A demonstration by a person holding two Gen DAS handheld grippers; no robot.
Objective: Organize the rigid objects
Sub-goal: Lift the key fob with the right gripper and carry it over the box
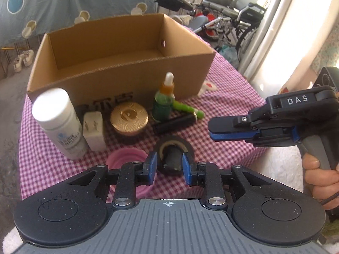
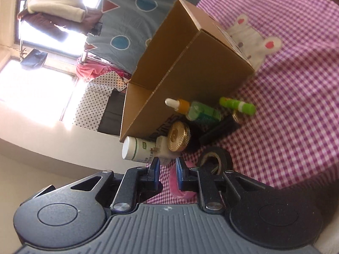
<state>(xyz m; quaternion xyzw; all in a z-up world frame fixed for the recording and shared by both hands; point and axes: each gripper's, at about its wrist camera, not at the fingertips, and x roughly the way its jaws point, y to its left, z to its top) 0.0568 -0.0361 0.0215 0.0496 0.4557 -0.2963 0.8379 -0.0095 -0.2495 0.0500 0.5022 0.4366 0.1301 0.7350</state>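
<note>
An open cardboard box (image 1: pixel 118 48) stands on the pink checked tablecloth (image 1: pixel 222 148). In front of it are a white bottle (image 1: pixel 59 122), a white plug (image 1: pixel 94 131), a gold-lidded jar (image 1: pixel 129 118), a green dropper bottle (image 1: pixel 164 99), a green tube (image 1: pixel 188 109), a black stick (image 1: pixel 175 123), a black tape roll (image 1: pixel 173 154) and a pink cup (image 1: pixel 127 160). My left gripper (image 1: pixel 169 167) is open and empty, its fingers on either side of the tape roll from above. My right gripper (image 2: pixel 167 169) is open and empty, rolled sideways; in the left wrist view it (image 1: pixel 214 130) hovers right of the tape.
The box (image 2: pixel 175 80) appears empty inside. A rabbit patch (image 2: pixel 252 40) is sewn on the cloth beside it. The table edge is just right of my right gripper; wheelchairs (image 1: pixel 233 14) stand beyond the far corner. A blue dotted sheet (image 1: pixel 63 2) hangs behind.
</note>
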